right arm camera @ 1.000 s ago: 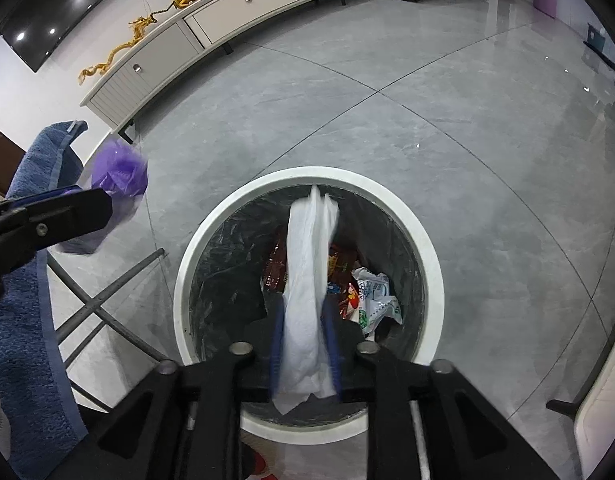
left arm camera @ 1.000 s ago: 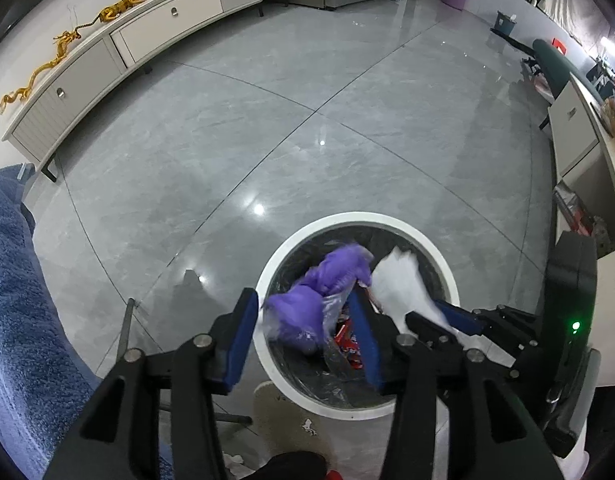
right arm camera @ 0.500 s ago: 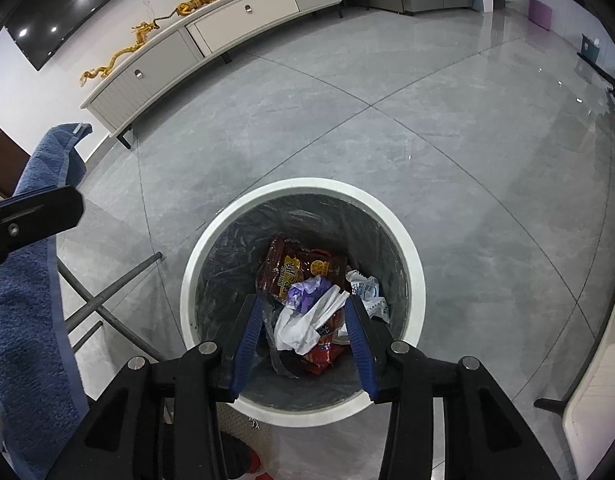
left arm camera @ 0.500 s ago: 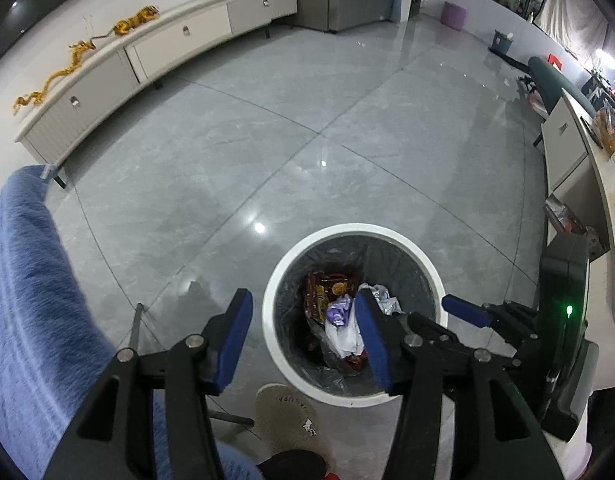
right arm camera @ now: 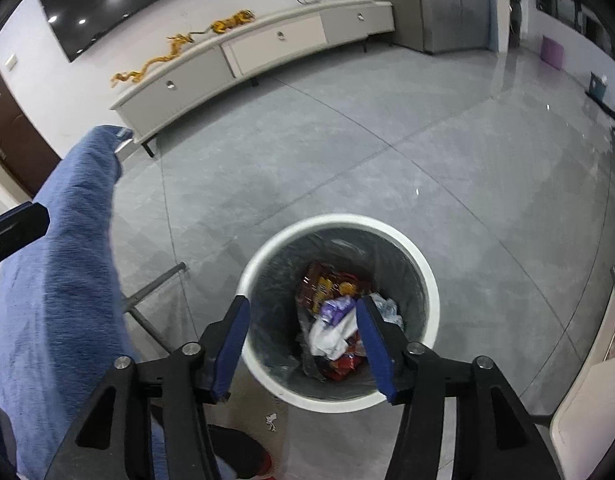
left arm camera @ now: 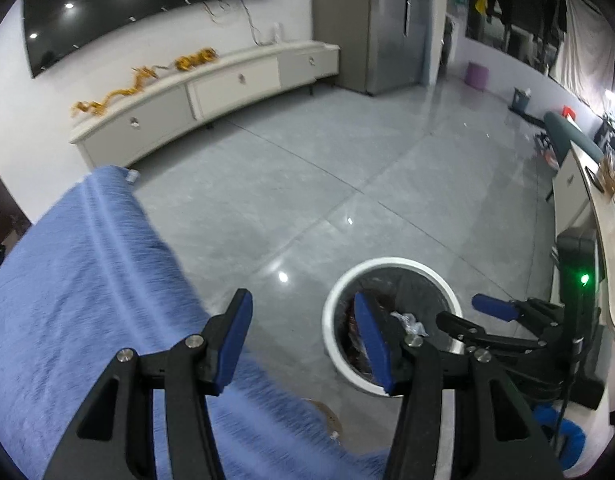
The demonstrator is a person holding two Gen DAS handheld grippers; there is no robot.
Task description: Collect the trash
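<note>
Bin (right arm camera: 425, 276) stands upright, mouth up, trash (right arm camera: 335, 320) inside. I see both left gripper (left arm camera: 303, 336) and right gripper (right arm camera: 303, 344) with fingers apart, empty

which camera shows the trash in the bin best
The right wrist view. It looks almost straight down into the bin, so the trash shows clearly: snack wrappers, a white bag, something purple. In the left wrist view the bin sits off to the side, and a left gripper finger hides most of the trash.
</note>
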